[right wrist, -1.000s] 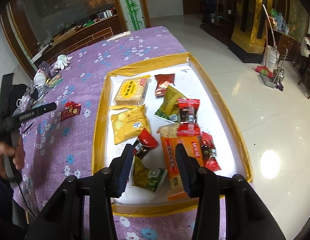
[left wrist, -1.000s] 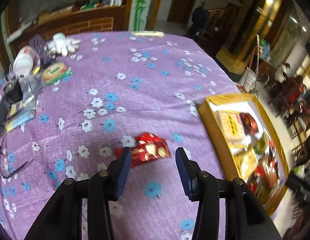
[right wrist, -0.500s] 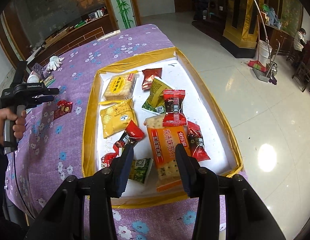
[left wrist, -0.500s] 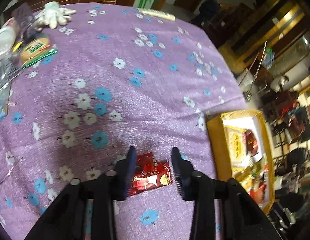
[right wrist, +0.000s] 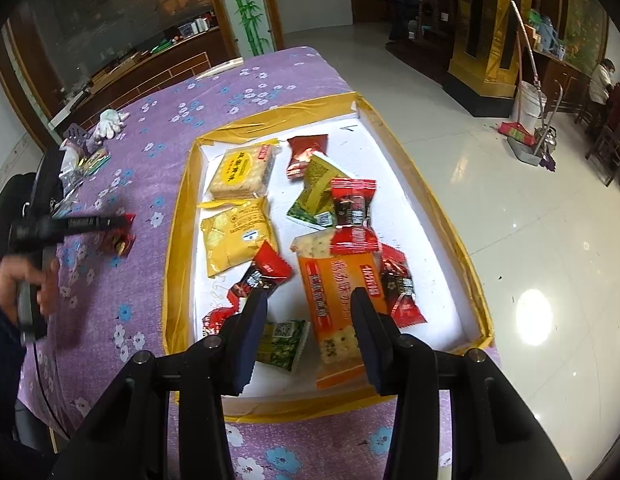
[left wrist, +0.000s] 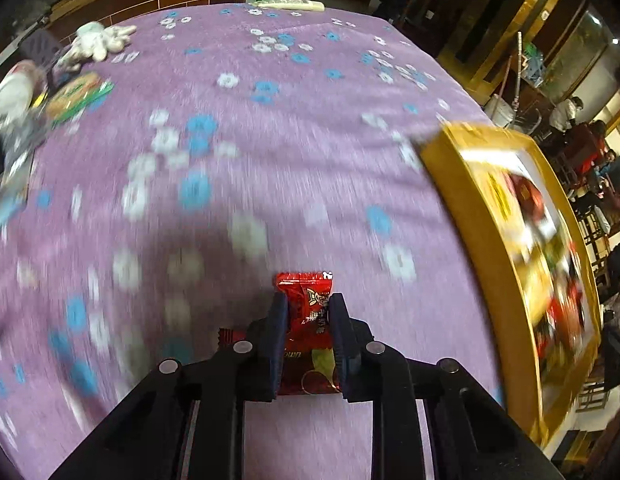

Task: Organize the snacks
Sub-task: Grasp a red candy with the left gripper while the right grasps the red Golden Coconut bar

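A red snack packet (left wrist: 304, 286) lies on the purple flowered tablecloth (left wrist: 230, 160), and my left gripper (left wrist: 308, 308) is closing its jaws on it, both pads pressing its sides. The right wrist view shows the same gripper (right wrist: 110, 222) down at the packet (right wrist: 120, 242), held by a hand (right wrist: 14, 280). Right of it sits a yellow-rimmed tray (right wrist: 182, 200) with a white floor, holding several snacks, among them an orange cracker pack (right wrist: 334, 280). My right gripper (right wrist: 308, 300) hovers open above the tray's near end, holding nothing.
A white glove (left wrist: 94, 42), a green-and-yellow packet (left wrist: 76, 94) and a white bottle (left wrist: 14, 88) lie at the table's far left. The tray (left wrist: 462, 200) sits by the table's right edge, with shiny floor, a bucket and a broom (right wrist: 526, 112) beyond.
My left gripper has dropped to the cloth and its jaws have drawn in from wide apart onto the red packet. The right gripper stays as it was over the tray.
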Motion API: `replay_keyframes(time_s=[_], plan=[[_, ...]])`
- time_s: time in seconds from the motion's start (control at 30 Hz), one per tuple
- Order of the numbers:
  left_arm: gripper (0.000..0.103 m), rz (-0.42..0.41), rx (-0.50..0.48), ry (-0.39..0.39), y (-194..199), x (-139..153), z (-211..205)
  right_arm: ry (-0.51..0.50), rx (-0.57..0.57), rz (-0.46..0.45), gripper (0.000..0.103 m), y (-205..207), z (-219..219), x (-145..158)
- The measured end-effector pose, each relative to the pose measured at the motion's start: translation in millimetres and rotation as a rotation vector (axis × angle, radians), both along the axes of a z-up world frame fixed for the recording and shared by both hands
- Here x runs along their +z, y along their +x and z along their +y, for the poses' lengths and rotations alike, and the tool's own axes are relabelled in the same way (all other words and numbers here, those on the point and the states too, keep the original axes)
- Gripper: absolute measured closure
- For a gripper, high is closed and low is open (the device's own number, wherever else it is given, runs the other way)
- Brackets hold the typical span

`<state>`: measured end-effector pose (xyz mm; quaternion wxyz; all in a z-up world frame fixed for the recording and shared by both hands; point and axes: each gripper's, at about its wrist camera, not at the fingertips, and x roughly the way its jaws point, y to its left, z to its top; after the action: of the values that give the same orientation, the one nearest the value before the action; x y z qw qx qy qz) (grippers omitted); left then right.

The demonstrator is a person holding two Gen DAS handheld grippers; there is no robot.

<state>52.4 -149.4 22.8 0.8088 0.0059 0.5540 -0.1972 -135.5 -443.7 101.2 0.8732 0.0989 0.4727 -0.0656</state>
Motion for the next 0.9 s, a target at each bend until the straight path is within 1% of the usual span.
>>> replay_keyframes(time_s=[0.13, 0.23, 0.3, 0.43, 0.53, 0.63, 0.73, 0.8, 0.9], plan=[[0.083, -0.056, -0.003, 0.001, -57, -1, 13, 0.001, 0.024, 0.001, 0.061, 5, 7, -1], [0.083, -0.116, -0.008, 0.015, -84, -2, 18, 0.001, 0.048, -0.002, 0.061, 10, 15, 0], [0.083, -0.131, -0.003, 0.022, -87, -2, 18, 0.002, 0.064, -0.002, 0.061, 12, 20, 0], [0.083, -0.125, 0.016, 0.020, -81, -2, 16, -0.002, 0.111, -0.005, 0.061, 14, 35, 0], [0.084, -0.125, 0.050, -0.014, -83, 1, 21, 0.001, 0.137, -0.014, 0.061, 15, 42, 1], [0.084, -0.140, 0.079, -0.071, -91, 11, 36, 0.008, 0.160, -0.024, 0.061, 15, 49, 3], [0.084, -0.154, 0.122, -0.092, -98, 21, 55, 0.027, 0.194, -0.025, 0.061, 17, 60, 0], [0.084, -0.157, 0.162, -0.104, -102, 26, 70, 0.034, 0.236, -0.024, 0.061, 20, 73, -1], [0.084, -0.171, 0.218, -0.098, -111, 31, 92, 0.048, 0.326, -0.025, 0.061, 24, 100, -2]])
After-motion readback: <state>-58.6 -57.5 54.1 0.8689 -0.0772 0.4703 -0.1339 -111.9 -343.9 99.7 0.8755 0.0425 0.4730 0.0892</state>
